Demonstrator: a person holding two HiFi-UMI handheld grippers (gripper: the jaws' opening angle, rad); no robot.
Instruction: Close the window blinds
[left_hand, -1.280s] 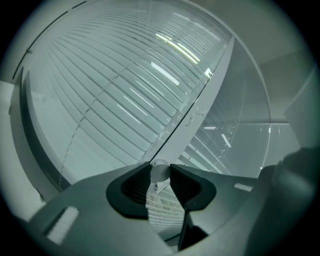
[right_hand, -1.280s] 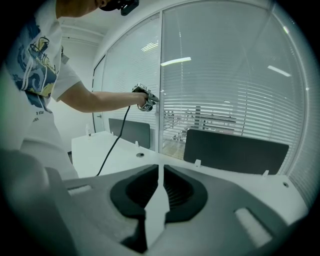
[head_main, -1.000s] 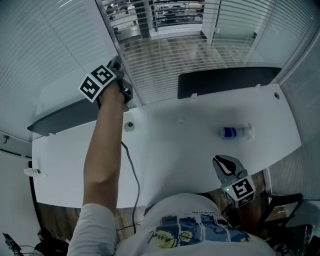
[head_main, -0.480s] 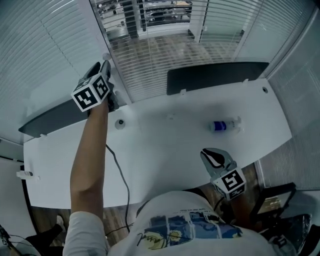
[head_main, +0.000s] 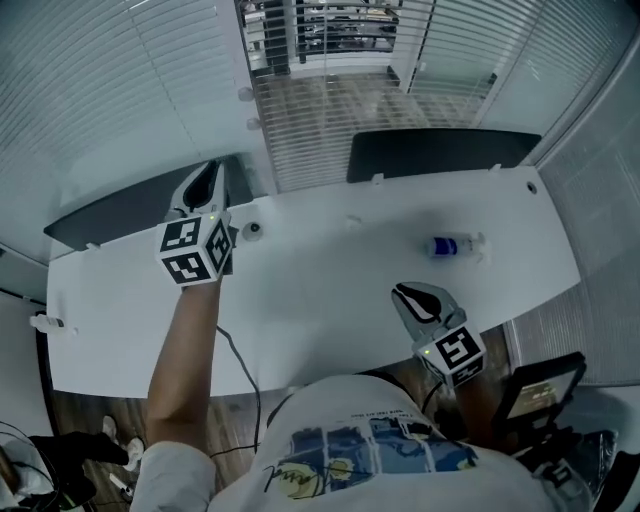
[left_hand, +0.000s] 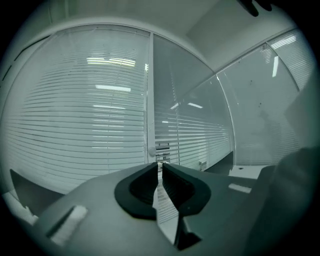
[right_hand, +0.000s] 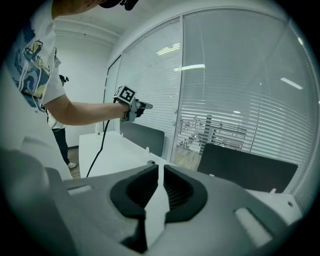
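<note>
**Left gripper nearest the blinds, nothing in its jaws**

Left gripper (head_main: 207, 172), whose jaws have just been closing to a slit with nothing between them, points level at the window blinds (head_main: 330, 130). They hang at its 1 o'clock, slats running crosswise and apparently still part open. A small white knob (head_main: 253, 124) sits on the frame at about 1 o'clock too, nearer the gripper. Right gripper (head_main: 408, 294), jaws together and empty, is well apart at 4 o'clock.

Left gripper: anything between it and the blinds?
Nothing visible. The left gripper, whose jaws have just been closing with nothing between them, points above the desk's dark back panel at the blinds; only open air lies between.
</note>
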